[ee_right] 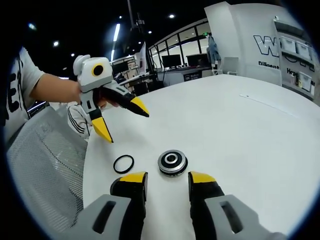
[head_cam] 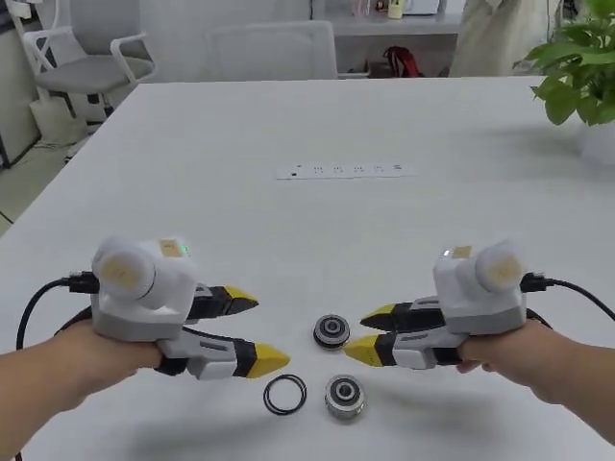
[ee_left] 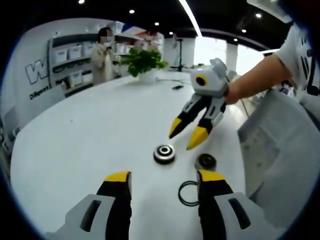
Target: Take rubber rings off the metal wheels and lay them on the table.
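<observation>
rubber ring (head_cam: 284, 395) lies beside a wheel (head_cam: 345, 395) between left gripper (head_cam: 267, 329) and right gripper (head_cam: 356, 334), both gaping.

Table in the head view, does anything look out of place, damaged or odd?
Nothing stands out. The far wheel and near wheel lie flat, a loose rubber ring lies flat beside the near one, and the left tool and right tool hover open, holding nothing.

metal wheels (head_cam: 332, 330) (head_cam: 345, 395): 2 | rubber ring (head_cam: 284, 395): 1 | grippers (head_cam: 269, 329) (head_cam: 356, 334): 2 | potted plant (head_cam: 577, 72): 1 | power strip (head_cam: 346, 171): 1
</observation>
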The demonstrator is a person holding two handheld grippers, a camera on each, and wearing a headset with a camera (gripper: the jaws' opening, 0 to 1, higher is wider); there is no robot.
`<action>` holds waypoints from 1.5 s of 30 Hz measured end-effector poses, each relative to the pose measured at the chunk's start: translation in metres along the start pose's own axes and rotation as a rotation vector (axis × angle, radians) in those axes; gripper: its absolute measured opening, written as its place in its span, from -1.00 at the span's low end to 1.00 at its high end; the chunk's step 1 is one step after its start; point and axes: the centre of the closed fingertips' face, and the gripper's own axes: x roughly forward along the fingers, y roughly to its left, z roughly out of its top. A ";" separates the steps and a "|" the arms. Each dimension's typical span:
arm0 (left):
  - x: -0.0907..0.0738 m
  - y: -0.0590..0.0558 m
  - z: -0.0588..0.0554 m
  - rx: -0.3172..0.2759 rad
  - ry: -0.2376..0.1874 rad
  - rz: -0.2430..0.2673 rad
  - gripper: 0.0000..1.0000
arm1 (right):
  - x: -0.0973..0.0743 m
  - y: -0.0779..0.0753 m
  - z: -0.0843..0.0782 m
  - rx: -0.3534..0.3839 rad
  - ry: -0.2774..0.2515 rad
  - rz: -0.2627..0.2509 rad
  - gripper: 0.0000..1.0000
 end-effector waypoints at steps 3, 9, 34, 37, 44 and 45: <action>0.005 0.002 0.000 0.001 0.002 -0.006 0.05 | 0.002 -0.002 -0.001 -0.009 0.001 -0.004 -0.40; 0.016 0.002 0.000 -0.004 0.006 -0.020 0.00 | 0.005 -0.003 -0.002 -0.009 0.001 0.000 -0.39; 0.059 -0.005 0.006 0.004 0.024 -0.069 -0.28 | 0.010 -0.003 -0.008 0.018 -0.012 0.008 -0.35; 0.062 -0.006 0.006 0.014 0.030 -0.072 -0.35 | 0.010 -0.003 -0.010 0.020 -0.008 0.008 -0.35; 0.068 -0.006 0.007 0.029 0.038 -0.076 -0.43 | 0.009 -0.004 -0.012 0.031 -0.014 0.007 -0.36; 0.070 -0.006 0.008 0.029 0.038 -0.076 -0.44 | 0.009 -0.004 -0.012 0.033 -0.015 0.006 -0.36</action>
